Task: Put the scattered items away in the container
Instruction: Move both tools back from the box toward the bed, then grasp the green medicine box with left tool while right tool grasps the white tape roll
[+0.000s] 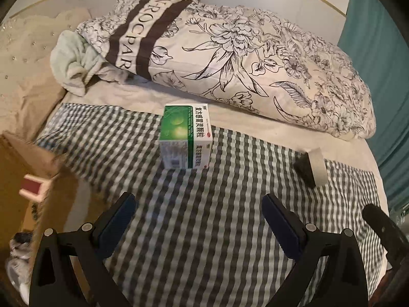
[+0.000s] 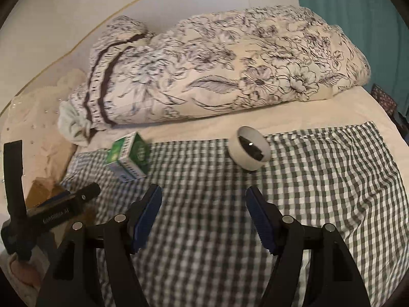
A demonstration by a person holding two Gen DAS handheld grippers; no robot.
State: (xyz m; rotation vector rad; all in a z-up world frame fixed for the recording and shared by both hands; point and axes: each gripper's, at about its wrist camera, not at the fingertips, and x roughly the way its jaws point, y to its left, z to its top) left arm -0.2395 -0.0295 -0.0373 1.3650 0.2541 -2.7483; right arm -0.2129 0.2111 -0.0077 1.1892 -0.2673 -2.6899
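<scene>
Checked cloth (image 1: 204,217) covers the bed; both grippers hover with fingers wide and empty. Left gripper (image 1: 199,220) faces the green box (image 1: 186,138); next, grasp it for the cardboard box (image 1: 30,179) at left.

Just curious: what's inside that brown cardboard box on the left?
In the cardboard box, a small red-and-cream box shows near the rim. The box's wall hides its bottom and anything else inside.

Floral duvet (image 1: 230,58), checked cloth (image 1: 204,204)

Green-and-white box (image 1: 186,138), white tape roll (image 2: 249,148), grey-white checked cloth (image 1: 204,217), black-floral cream quilt (image 1: 230,58), brown carton (image 1: 30,179)
</scene>
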